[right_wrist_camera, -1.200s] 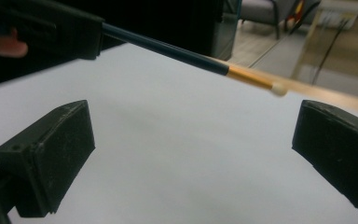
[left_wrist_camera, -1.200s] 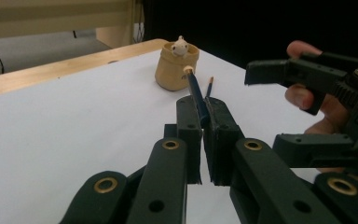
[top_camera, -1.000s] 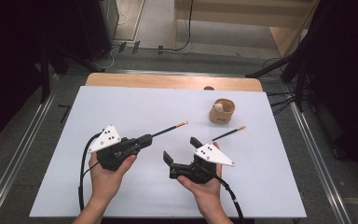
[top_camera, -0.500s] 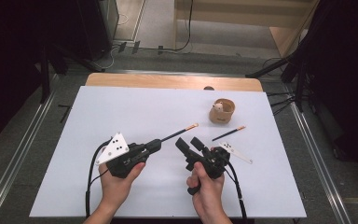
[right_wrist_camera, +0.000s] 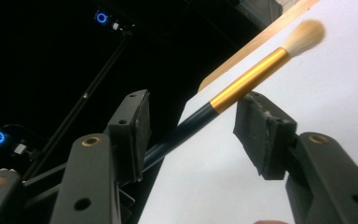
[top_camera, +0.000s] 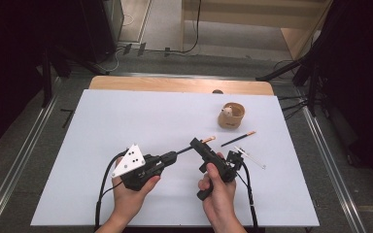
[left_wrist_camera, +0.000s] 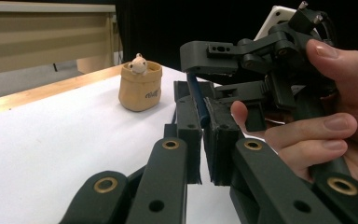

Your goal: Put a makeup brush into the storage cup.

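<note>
A dark room with black stands surrounds a white tabletop (top_camera: 126, 116) edged in wood at its far side.

Above the middle of it, a little toward the person, a paintbrush (right_wrist_camera: 242, 84) is held off the surface: dark handle, gold ferrule, pale soft tuft. It looks light and stiff along its length, the lacquered handle and metal ferrule likely slick, and the bristles the one part that would splay or bend if squeezed. The handle is the place to take hold, clear of the tuft.

The left gripper (top_camera: 172, 156) has its fingers pressed onto the handle's lower end, the blue shaft pinched between the pads in the left gripper view. The right gripper (right_wrist_camera: 191, 135) has its fingers spread, one on each side of the brush where handle meets ferrule, not yet touching as far as can be told. A grip slightly down on the handle would probably slip less than on the ferrule.

Farther off, a second brush (top_camera: 238, 140) and a thin white stick (top_camera: 250, 158) lie on the tabletop, and a small tan pot (top_camera: 231, 116) with a tiny figure inside stands near the far right.
</note>
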`<control>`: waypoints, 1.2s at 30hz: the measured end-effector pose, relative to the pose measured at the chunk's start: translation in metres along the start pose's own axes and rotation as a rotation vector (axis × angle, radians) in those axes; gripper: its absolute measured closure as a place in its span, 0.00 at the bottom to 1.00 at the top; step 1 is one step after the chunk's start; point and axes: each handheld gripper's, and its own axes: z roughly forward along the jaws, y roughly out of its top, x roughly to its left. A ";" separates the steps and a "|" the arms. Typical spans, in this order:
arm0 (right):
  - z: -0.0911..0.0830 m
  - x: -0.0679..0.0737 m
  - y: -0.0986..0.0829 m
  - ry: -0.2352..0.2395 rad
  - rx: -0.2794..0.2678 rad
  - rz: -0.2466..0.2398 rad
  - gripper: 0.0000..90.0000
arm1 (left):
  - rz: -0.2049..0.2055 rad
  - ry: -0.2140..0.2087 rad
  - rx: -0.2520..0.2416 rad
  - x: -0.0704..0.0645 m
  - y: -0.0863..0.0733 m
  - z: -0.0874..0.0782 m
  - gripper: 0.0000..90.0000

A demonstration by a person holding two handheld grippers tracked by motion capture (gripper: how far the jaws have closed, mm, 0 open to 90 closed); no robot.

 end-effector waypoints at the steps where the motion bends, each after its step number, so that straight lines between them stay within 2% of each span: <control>1: 0.000 -0.001 0.000 0.007 0.003 0.007 0.56 | 0.000 -0.002 -0.002 -0.001 0.000 0.000 0.96; 6: -0.002 -0.007 0.002 0.022 0.013 0.060 0.71 | 0.004 -0.003 0.004 -0.001 0.000 0.001 0.96; 8: -0.003 -0.008 0.003 0.034 0.009 0.066 0.76 | -0.012 -0.018 0.023 0.000 -0.002 0.004 0.96; 9: -0.004 -0.009 0.003 0.055 0.003 0.080 0.81 | -0.024 -0.027 0.040 0.002 -0.004 0.006 0.96; 10: -0.007 -0.007 0.006 0.073 0.003 0.073 0.94 | -0.038 -0.032 0.045 0.003 -0.006 0.007 0.80; 11: -0.007 -0.007 0.006 0.073 0.003 0.073 0.94 | -0.057 -0.022 0.039 0.004 -0.007 0.008 0.80; 12: -0.009 -0.005 0.008 0.070 -0.005 0.045 0.94 | -0.074 -0.011 0.041 0.006 -0.008 0.009 0.64; 13: -0.009 -0.005 0.009 0.081 -0.016 0.011 0.94 | -0.086 -0.004 0.046 0.007 -0.008 0.008 0.52; 14: -0.010 -0.003 0.010 0.071 -0.018 -0.024 0.94 | -0.095 0.015 0.044 0.007 -0.008 0.008 0.42; 15: -0.011 0.000 0.013 0.044 -0.030 -0.108 0.94 | -0.101 0.033 0.045 0.008 -0.008 0.007 0.17; 16: -0.011 0.000 0.013 0.044 -0.030 -0.108 0.94 | -0.105 0.046 0.049 0.010 -0.007 0.006 0.17; 17: -0.011 0.001 0.014 0.032 -0.036 -0.140 0.94 | -0.109 0.055 0.045 0.011 -0.007 0.005 0.10; 19: -0.011 0.003 0.015 -0.022 -0.036 -0.222 0.94 | -0.091 0.047 0.046 0.014 -0.008 0.002 0.00; 22: -0.011 0.002 0.019 -0.069 -0.016 -0.298 0.94 | -0.098 0.055 0.036 0.019 -0.009 -0.003 0.00; 26: -0.012 0.003 0.021 -0.177 -0.038 -0.476 0.94 | -0.099 0.076 0.040 0.024 -0.011 -0.008 0.00; 29: -0.013 0.003 0.023 -0.204 -0.031 -0.538 0.94 | -0.098 0.092 0.032 0.028 -0.014 -0.013 0.00; 33: -0.014 0.003 0.026 -0.217 -0.024 -0.576 0.94 | -0.080 0.111 0.028 0.031 -0.016 -0.021 0.00; 36: -0.015 0.002 0.028 -0.228 -0.033 -0.645 0.94 | -0.069 0.122 0.032 0.034 -0.018 -0.028 0.00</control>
